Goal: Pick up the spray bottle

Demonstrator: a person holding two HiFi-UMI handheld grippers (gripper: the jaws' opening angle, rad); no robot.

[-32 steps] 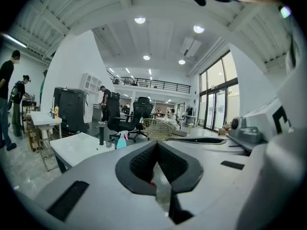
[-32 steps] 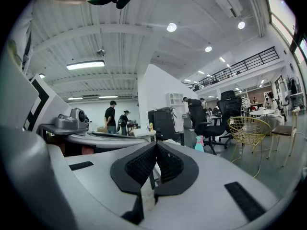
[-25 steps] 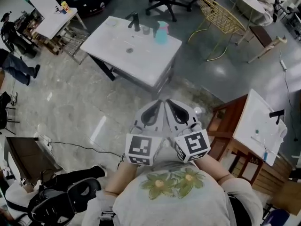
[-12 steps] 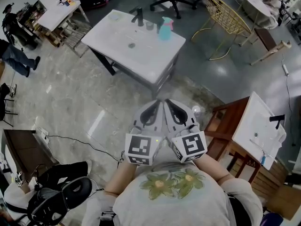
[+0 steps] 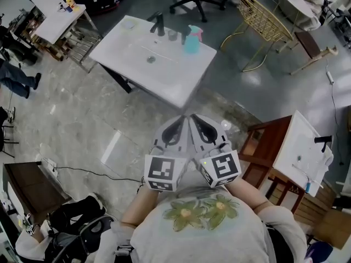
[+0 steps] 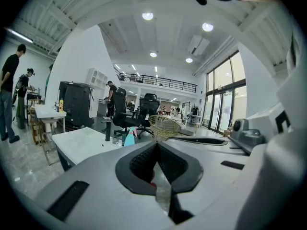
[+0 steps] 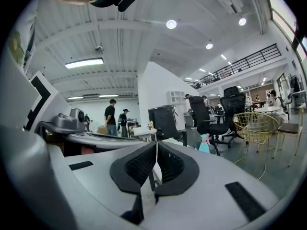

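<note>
Teal spray bottle (image 5: pixel 191 39) upright on white desk (image 5: pixel 137 64), far edge | left tool (image 5: pixel 181 124), right tool (image 5: pixel 199 123) pressed together, well apart from it.

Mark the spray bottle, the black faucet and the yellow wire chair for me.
spray bottle (image 5: pixel 191 44): head view, on its teal body.
black faucet (image 5: pixel 159 25): head view, on its upright stem.
yellow wire chair (image 5: pixel 256 16): head view, on its mesh seat shell.
</note>
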